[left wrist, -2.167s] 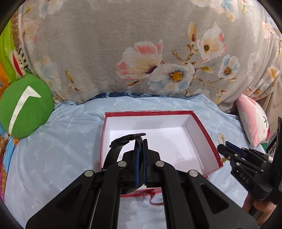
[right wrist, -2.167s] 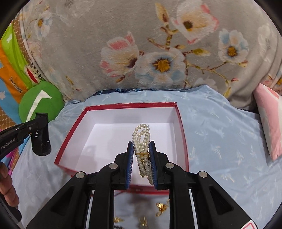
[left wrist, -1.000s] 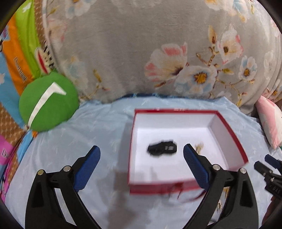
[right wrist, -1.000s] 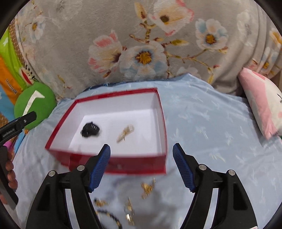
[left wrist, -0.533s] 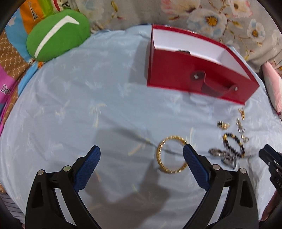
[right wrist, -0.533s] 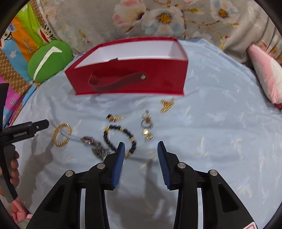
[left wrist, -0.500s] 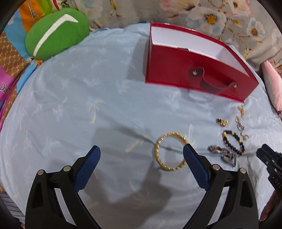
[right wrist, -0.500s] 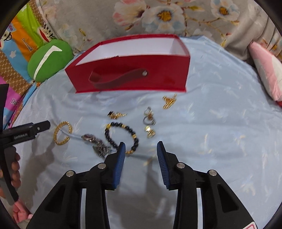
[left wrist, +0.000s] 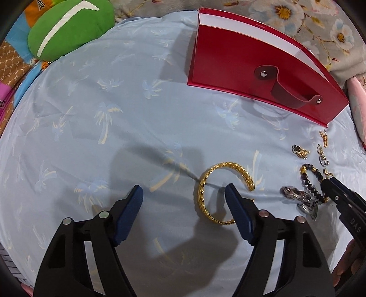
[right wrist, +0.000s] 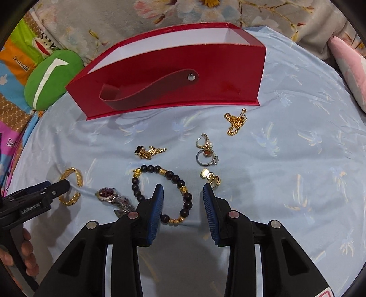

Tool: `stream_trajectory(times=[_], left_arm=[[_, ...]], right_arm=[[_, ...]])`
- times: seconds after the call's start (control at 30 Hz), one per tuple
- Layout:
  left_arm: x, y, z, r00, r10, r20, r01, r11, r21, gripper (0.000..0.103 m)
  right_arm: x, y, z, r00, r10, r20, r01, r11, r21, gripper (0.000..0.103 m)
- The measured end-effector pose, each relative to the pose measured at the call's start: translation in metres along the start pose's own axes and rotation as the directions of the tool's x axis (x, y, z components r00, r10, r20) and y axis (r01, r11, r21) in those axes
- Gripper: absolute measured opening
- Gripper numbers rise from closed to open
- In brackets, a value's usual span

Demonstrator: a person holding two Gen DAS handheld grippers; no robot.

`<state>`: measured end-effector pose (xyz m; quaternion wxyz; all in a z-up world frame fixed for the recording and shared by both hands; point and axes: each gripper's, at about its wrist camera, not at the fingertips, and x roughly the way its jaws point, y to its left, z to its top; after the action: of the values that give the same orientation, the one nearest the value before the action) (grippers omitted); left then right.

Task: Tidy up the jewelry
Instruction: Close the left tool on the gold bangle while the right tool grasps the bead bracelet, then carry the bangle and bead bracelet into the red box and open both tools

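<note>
A red box (left wrist: pixel 251 66) (right wrist: pixel 173 75) with a white inside stands on the blue sheet. My left gripper (left wrist: pixel 184 201) is open and empty; its right finger rests over a gold bangle (left wrist: pixel 205 194) (right wrist: pixel 77 177). My right gripper (right wrist: pixel 183 201) is open and empty, its jaws on either side of the near edge of a black bead bracket-like bracelet (right wrist: pixel 173 178) (left wrist: pixel 312 182). A silver watch (right wrist: pixel 114 197) (left wrist: pixel 302 198) lies to its left. Rings (right wrist: pixel 207 155), gold earrings (right wrist: pixel 211 177) and gold chains (right wrist: pixel 235 121) lie between the bracelet and the box.
A green cushion (left wrist: pixel 68 25) (right wrist: pixel 52 77) lies at the far left. A floral blanket (right wrist: pixel 205 13) rises behind the box. A pink pillow (right wrist: pixel 350 61) sits at the right edge. The blue sheet (left wrist: pixel 91 114) spreads to the left.
Both grippers released the watch strap and pearls into the box, opened, pulled back and dropped low over the loose jewelry. In the last half second both came closer; the left jaws narrowed.
</note>
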<state>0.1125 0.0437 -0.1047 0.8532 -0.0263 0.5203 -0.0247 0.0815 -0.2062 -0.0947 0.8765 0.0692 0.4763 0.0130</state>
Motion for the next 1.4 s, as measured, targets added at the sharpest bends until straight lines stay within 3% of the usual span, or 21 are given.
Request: stream_trajectory(times=[0.17, 0.27, 0.37, 0.43, 0.47, 0.63, 0.97, 1.4], left_arm=[[-0.001, 0.000, 0.001, 1.000, 0.012, 0.011, -0.012, 1.000, 0.008, 0.055], [-0.003, -0.003, 0.002, 1.000, 0.007, 0.016, -0.007, 1.000, 0.027, 0.034], [-0.004, -0.008, 0.001, 1.000, -0.009, 0.013, 0.009, 0.999, 0.053, 0.021], [-0.004, -0.011, 0.000, 1.000, -0.025, 0.009, 0.024, 0.998, 0.065, 0.005], [-0.004, -0.012, 0.000, 0.999, -0.040, 0.003, 0.040, 0.997, 0.067, 0.003], [-0.009, -0.014, -0.002, 0.995, -0.101, -0.005, 0.101, 0.993, 0.066, 0.002], [-0.072, -0.019, 0.012, 0.984, -0.145, 0.104, 0.134, 0.986, 0.102, 0.002], [-0.129, -0.037, 0.046, 0.961, -0.153, 0.230, 0.119, 0.981, 0.155, 0.003]], right_arm=[[0.005, 0.004, 0.001, 0.999, -0.032, 0.000, 0.032, 0.999, -0.038, 0.029], [0.006, 0.005, 0.001, 0.999, -0.051, -0.002, 0.051, 0.997, -0.056, 0.016], [0.006, 0.004, -0.001, 0.999, -0.051, -0.003, 0.051, 0.997, -0.059, 0.010], [0.005, 0.004, -0.002, 0.999, -0.047, -0.005, 0.047, 0.997, -0.059, 0.008], [0.005, 0.004, -0.002, 0.999, -0.047, -0.005, 0.046, 0.997, -0.058, 0.008], [-0.004, 0.003, -0.006, 0.999, -0.034, 0.008, 0.034, 0.998, -0.046, 0.007], [-0.065, -0.001, 0.004, 0.991, -0.009, 0.132, 0.011, 1.000, -0.016, 0.007], [-0.138, 0.004, 0.043, 0.950, 0.036, 0.311, -0.026, 0.999, -0.037, 0.007]])
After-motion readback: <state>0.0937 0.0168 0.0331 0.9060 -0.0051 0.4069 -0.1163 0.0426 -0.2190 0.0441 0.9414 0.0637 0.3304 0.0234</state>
